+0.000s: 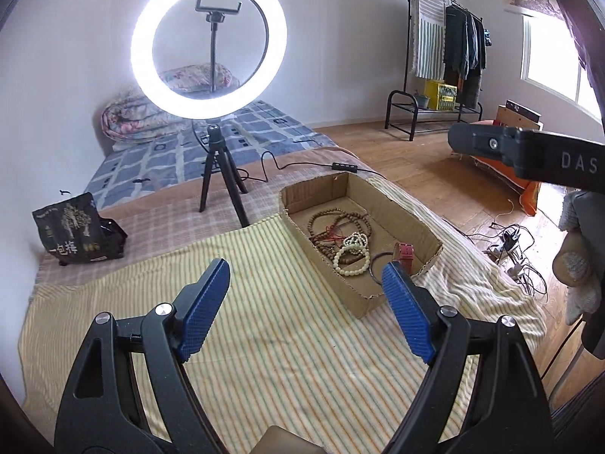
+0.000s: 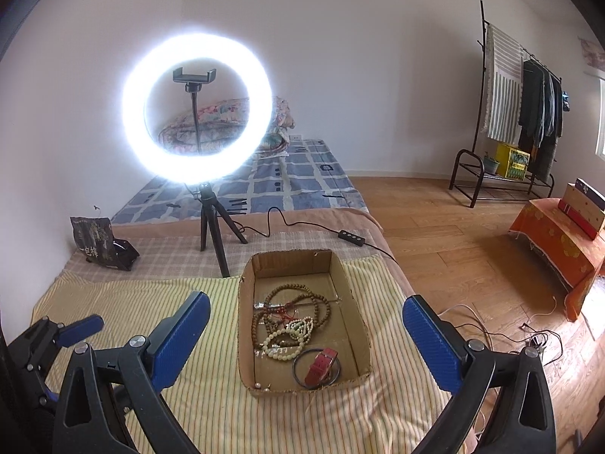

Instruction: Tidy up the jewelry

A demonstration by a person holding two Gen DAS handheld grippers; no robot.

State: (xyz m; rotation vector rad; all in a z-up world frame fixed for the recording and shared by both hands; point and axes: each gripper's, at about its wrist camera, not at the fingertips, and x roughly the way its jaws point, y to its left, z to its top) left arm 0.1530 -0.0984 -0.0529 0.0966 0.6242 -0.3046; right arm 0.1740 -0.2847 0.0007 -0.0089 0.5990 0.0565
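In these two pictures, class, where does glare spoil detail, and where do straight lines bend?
Right wrist view: the ring light blooms into a soft halo, blurring its rim. Left wrist view: it stays crisper, but the window burns white. Both views: fisheye curves the clothes rack and walls near the edges.

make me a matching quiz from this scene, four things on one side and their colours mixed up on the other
Things:
1. watch strap
2. gripper pads
3. crate under the clothes rack
4. cloth on the low stand

Colours:
A. yellow
B. orange
C. red
D. blue

Pairs: 1-C, 2-D, 3-A, 4-B
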